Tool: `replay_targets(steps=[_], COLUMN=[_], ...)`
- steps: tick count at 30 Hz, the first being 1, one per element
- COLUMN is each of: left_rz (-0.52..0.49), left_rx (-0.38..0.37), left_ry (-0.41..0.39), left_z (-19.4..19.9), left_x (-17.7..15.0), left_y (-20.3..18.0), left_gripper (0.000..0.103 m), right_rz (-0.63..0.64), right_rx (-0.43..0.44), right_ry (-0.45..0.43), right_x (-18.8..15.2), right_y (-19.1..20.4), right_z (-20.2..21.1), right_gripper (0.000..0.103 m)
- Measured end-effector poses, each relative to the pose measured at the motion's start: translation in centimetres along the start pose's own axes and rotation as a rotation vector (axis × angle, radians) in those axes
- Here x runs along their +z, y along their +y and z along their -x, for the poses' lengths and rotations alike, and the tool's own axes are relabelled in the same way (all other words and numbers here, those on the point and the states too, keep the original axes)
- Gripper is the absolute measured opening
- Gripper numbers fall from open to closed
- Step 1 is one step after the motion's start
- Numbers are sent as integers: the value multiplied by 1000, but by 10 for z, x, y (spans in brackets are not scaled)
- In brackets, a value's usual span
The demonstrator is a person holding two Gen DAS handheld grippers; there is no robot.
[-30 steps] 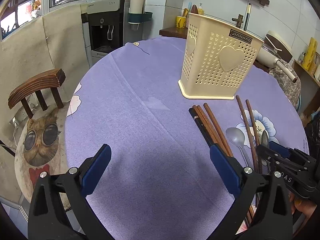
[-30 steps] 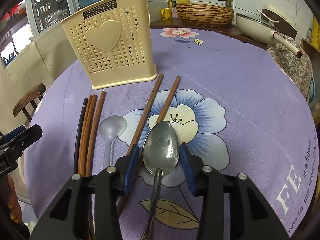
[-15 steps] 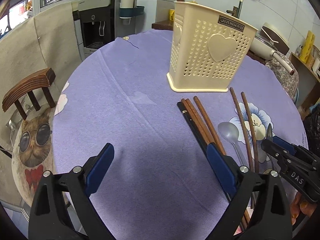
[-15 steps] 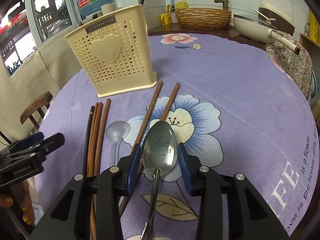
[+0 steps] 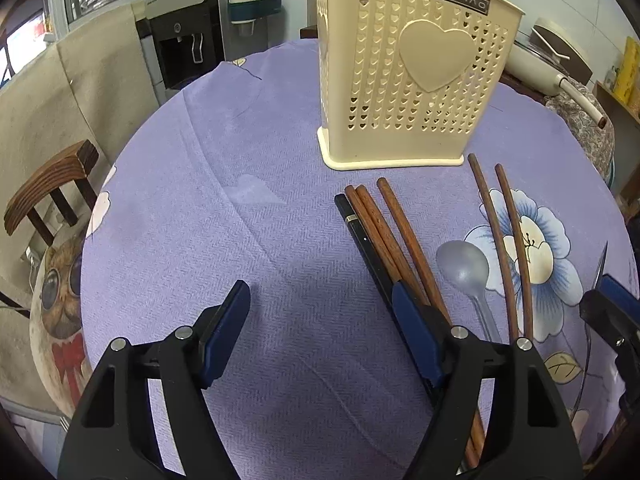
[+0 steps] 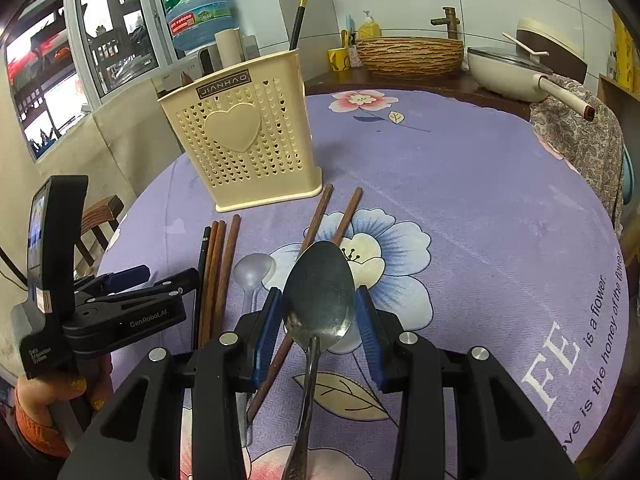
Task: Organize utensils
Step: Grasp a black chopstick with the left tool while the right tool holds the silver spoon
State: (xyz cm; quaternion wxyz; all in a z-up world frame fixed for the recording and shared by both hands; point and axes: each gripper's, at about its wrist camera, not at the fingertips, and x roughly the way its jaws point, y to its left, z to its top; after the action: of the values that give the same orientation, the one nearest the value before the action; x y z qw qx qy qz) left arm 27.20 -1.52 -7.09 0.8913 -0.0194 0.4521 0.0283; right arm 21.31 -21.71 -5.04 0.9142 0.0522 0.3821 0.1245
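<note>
The right gripper clamps a metal spoon; only its view shows a chopstick in the holder. The left gripper, jaws just closing but still apart and empty, hangs beside the desk's chopsticks.

Round bench under a purple floral cloth. Directly on it: cream perforated utensil holder standing upright; just in front, one black chopstick against three brown chopsticks, a grey plastic spoon, then two more brown chopsticks across the flower print.
</note>
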Motion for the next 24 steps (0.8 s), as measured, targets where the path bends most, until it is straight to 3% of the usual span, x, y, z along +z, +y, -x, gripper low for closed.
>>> replay_targets(steps=[9, 18, 22, 24], left_rz=[55, 29, 29, 30], left_rx=[-26, 27, 36, 33], left_ry=[40, 38, 36, 41], left_z=[-9, -16, -17, -19], left_x=[11, 15, 18, 22], left_y=[6, 1, 2, 3], left_gripper=[63, 62, 50, 40], right_rz=[-14, -12, -16, -20], right_rx=[16, 23, 15, 13], right_ry=[-2, -6, -12, -14], right_x=[-3, -4, -3, -2], right_y=[-7, -8, -11, -12], right_z=[0, 0, 1, 1], right_gripper=[37, 37, 37, 37])
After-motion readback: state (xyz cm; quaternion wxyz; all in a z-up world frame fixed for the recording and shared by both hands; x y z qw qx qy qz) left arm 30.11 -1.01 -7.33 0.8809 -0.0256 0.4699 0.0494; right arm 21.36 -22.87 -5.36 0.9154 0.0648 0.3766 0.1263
